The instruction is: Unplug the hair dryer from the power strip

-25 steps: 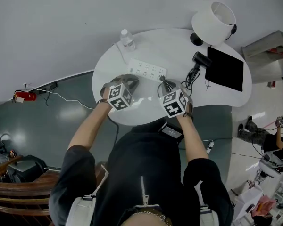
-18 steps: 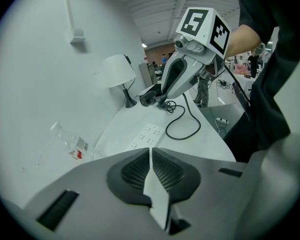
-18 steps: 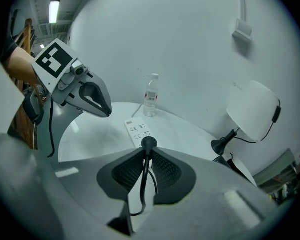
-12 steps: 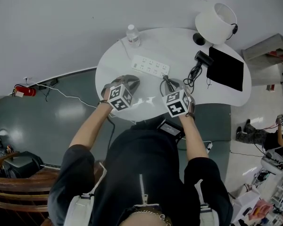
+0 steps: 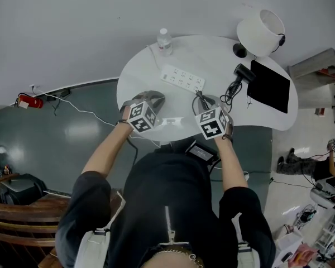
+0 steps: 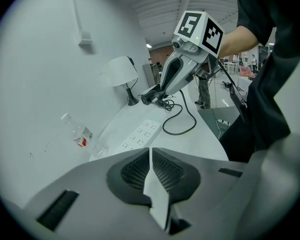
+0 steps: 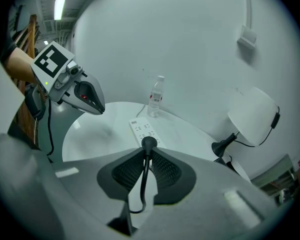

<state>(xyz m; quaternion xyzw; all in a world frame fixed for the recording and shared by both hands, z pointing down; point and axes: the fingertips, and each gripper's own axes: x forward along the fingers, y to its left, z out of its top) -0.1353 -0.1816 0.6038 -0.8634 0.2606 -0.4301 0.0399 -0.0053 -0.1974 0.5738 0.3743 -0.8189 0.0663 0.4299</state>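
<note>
Right gripper (image 7: 147, 153) clamps the black plug (image 7: 148, 143) of the hair dryer (image 5: 243, 71), just short of the power strip (image 5: 183, 79) on the white table (image 5: 212, 52). The plug appears free of its socket, though its prongs are hidden. Left gripper (image 6: 151, 159), jaws together and empty, hovers nearby. Only setting the plug down seems left.
</note>
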